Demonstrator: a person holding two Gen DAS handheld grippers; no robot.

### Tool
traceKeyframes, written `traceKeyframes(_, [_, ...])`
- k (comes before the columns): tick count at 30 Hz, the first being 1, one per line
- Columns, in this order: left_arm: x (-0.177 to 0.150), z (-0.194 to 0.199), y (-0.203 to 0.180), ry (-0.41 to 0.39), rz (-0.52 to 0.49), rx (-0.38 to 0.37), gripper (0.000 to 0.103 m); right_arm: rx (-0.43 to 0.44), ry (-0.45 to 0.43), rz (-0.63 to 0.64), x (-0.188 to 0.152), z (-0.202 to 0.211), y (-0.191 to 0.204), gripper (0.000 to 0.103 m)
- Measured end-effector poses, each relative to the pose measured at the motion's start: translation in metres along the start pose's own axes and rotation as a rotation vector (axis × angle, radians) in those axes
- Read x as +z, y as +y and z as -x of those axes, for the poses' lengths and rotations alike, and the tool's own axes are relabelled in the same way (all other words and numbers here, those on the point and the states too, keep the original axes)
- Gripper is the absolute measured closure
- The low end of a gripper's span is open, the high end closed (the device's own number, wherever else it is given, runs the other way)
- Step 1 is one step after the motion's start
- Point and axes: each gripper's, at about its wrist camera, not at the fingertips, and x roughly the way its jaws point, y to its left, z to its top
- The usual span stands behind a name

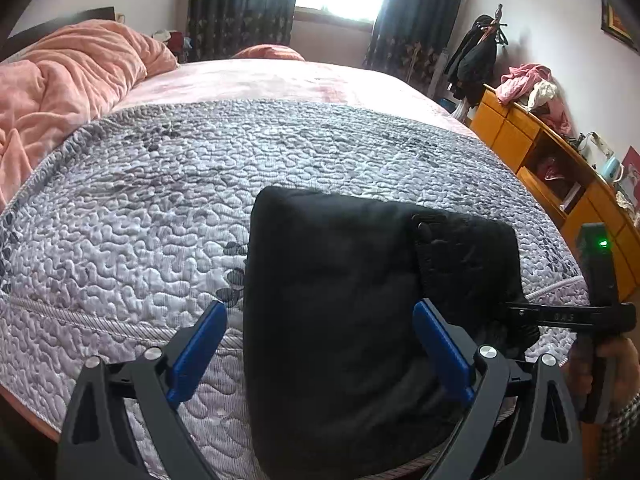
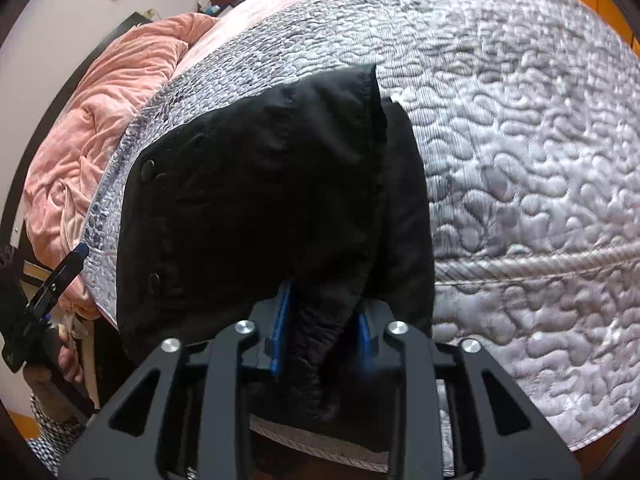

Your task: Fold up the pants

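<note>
Only from right wrist: right gripper pinching pants.

No text or label can be read anywhere.

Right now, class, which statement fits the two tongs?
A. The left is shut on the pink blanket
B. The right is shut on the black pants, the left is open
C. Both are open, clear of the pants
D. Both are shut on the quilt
B: the right tongs pinch a fold of the black pants between blue pads, while the left tongs stand spread wide.
</note>
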Motion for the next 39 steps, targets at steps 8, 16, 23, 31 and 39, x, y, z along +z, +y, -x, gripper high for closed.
traceKeyframes(8, [-0.015, -0.019, 0.022, 0.081, 0.115, -0.003, 0.007, 0.003, -0.142, 0.044, 0.024, 0.050, 0.012, 0.040])
traceKeyframes(16, [-0.027, -0.012, 0.035, 0.106, 0.166, 0.004, 0.006, 0.034, -0.116, 0.018, 0.073, 0.032, 0.009, 0.047])
traceKeyframes(23, [-0.029, -0.012, 0.037, 0.122, 0.174, 0.002, 0.006, 0.033, -0.085, -0.060, 0.085, 0.016, -0.002, 0.062])
traceKeyframes(31, [-0.030, -0.020, 0.031, 0.145, 0.175, -0.015, 0.006, 0.048, -0.074, -0.088, 0.084, 0.020, -0.021, 0.048])
traceKeyframes(39, [-0.032, -0.021, 0.027, 0.157, 0.162, 0.004, 0.006, 0.138, -0.085, -0.046, 0.092, 0.015, -0.002, 0.093])
